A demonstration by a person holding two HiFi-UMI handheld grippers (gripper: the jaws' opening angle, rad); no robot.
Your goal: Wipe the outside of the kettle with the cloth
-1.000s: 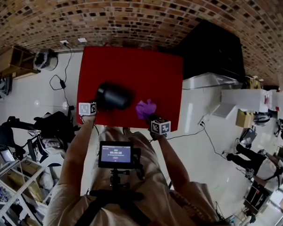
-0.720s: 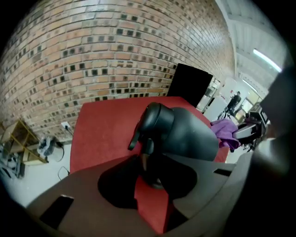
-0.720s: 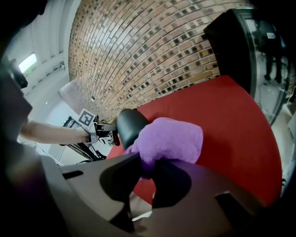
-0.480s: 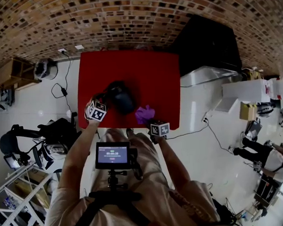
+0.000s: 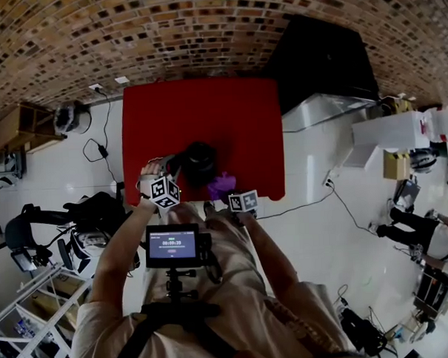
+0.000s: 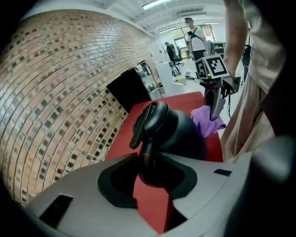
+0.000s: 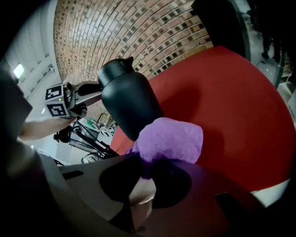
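A black kettle (image 5: pixel 198 162) is over the near part of the red table (image 5: pixel 206 108). My left gripper (image 5: pixel 176 174) is shut on the kettle's handle (image 6: pixel 147 152) and holds it from the left. In the left gripper view the kettle (image 6: pixel 173 129) fills the middle, lid and spout pointing away. My right gripper (image 5: pixel 229 192) is shut on a purple cloth (image 5: pixel 222 186), just right of the kettle. In the right gripper view the cloth (image 7: pixel 170 140) bunches out of my right gripper (image 7: pixel 144 170), right against the kettle's (image 7: pixel 129 102) lower side. The cloth hides the kettle's base.
A black cabinet (image 5: pixel 319 59) stands right of the table, with a grey bin (image 5: pixel 325 109) beside it. Bags (image 5: pixel 84 212) and cables (image 5: pixel 96 139) lie on the white floor at the left. A brick wall (image 5: pixel 202 27) runs behind. A chest camera (image 5: pixel 172 247) sits below.
The left gripper has rolled and risen with the kettle, which turned from lying sideways to more upright. The right gripper brought the cloth left, close to the kettle.
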